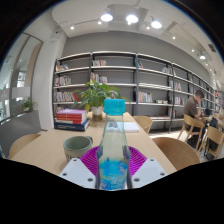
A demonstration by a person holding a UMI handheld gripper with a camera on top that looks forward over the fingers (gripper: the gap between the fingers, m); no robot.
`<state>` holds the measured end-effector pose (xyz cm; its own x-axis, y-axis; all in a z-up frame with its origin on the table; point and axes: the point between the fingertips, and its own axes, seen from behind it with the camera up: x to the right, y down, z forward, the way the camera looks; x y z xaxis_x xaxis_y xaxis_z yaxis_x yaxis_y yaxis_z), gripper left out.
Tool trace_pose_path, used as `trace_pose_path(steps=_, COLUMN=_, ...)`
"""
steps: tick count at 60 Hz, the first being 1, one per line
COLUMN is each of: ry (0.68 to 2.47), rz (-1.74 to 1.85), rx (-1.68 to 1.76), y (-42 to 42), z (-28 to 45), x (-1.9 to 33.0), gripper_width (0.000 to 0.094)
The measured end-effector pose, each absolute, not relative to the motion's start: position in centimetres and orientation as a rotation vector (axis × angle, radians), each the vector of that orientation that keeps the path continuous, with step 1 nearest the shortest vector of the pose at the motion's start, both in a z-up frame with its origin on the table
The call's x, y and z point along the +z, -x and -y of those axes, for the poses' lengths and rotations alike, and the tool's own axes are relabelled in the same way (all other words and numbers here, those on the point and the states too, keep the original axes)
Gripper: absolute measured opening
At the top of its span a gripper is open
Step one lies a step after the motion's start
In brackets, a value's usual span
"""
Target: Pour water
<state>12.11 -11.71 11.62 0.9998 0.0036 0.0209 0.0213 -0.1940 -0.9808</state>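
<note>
The gripper [112, 168] has both fingers pressed against a clear plastic water bottle [113, 150] with a blue cap [114, 106], held upright between the purple pads [93, 160]. At ten o'clock from the bottle a green cup [77, 147] stands on the wooden table [45, 148]. Beyond it (toward eleven o'clock) lie stacked books [71, 119] and a potted plant [96, 95]. Bookshelves [135, 80] line the back wall; a person [195, 106] sits at three o'clock.
</note>
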Motion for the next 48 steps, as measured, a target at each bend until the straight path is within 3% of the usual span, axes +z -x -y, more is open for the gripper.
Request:
trace_pose_path(steps=13, ry=1.776, rz=0.019, rx=-0.068, y=-12.2, z=11.3, x=11.3, gripper_width=0.0321)
trace_pose_path(steps=23, ry=1.842, rz=0.165, rx=-0.293, y=-13.4, z=9.7, x=13.2, gripper_width=0.0321)
trace_pose_path(steps=32, ry=1.861, rz=0.508, rx=-0.658, y=-16.7, z=7.4, x=14.7, gripper_width=0.0322)
trace_pose_path(steps=48, ry=1.637, rz=1.219, rx=-1.177, y=-15.4, z=3.3, x=16.0, gripper_width=0.0321)
